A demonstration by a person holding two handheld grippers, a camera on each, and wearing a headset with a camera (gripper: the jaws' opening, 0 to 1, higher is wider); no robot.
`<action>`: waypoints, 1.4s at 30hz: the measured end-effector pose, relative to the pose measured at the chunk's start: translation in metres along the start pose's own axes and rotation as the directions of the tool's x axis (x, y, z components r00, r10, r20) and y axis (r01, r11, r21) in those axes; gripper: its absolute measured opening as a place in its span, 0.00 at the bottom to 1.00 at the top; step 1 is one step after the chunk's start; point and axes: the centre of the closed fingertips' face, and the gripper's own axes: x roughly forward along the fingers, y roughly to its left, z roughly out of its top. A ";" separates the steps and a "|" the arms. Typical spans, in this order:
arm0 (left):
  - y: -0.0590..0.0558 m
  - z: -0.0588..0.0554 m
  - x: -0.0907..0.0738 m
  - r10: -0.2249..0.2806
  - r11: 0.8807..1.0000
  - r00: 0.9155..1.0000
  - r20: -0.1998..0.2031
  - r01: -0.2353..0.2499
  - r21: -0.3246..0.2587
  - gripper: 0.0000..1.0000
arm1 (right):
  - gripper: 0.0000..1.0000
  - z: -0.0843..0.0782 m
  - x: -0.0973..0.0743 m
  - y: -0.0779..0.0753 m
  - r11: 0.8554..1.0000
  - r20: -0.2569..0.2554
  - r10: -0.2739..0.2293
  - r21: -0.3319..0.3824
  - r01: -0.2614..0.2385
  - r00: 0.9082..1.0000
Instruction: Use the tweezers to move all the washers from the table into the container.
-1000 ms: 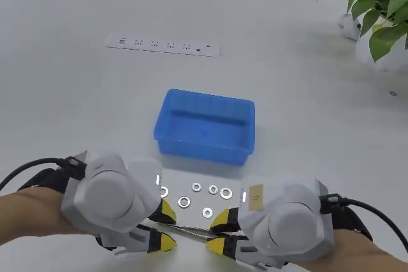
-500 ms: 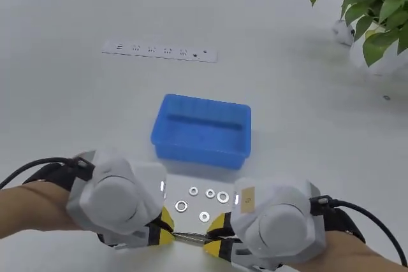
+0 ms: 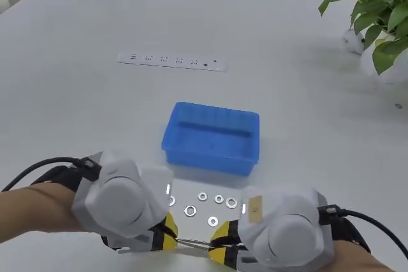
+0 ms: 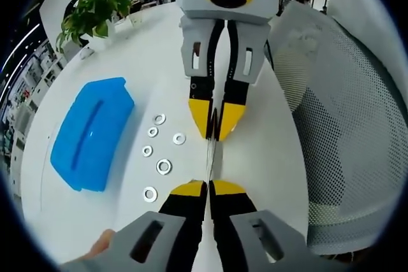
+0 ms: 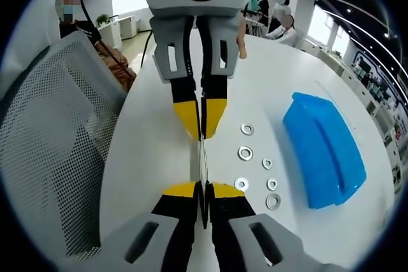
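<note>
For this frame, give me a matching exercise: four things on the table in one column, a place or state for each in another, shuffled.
1 tweezers
2 washers
3 container
4 power strip

a far across the table
b blue, just beyond the washers
c clamped between left tool and right tool
d lying loose, nearer the person than the container

Pairs: 1-c, 2-d, 3-b, 4-a

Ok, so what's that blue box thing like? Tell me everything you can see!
The blue container is a shallow rectangular tray, plastic by its look, with rounded corners and a lip round the rim. It sits open side up, flat on the white table. Its inside looks empty. The washers lie near its front wall, apart from it.
</note>
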 end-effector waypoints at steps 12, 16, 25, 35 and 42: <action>-0.004 0.001 -0.010 0.014 1.000 1.000 -0.025 -0.014 0.005 0.06 | 0.07 0.018 -0.015 0.005 0.999 0.069 -0.032 -0.016 0.033 0.997; -0.006 0.005 -0.018 0.010 1.000 1.000 -0.011 -0.010 0.001 0.06 | 0.07 0.019 -0.017 0.006 0.999 0.076 -0.037 -0.036 0.039 0.996; -0.012 0.021 -0.035 -0.005 1.000 1.000 0.028 0.004 0.026 0.06 | 0.08 0.015 -0.013 0.010 0.998 0.067 -0.011 -0.055 0.014 0.998; -0.010 0.036 -0.043 -0.002 1.000 0.997 0.074 0.000 0.025 0.06 | 0.07 0.016 -0.011 0.007 0.999 0.116 -0.026 -0.033 0.030 0.993; -0.007 0.023 -0.041 0.002 1.000 0.999 0.041 -0.003 0.018 0.06 | 0.07 0.018 -0.009 0.007 0.999 0.138 -0.026 -0.039 0.032 0.990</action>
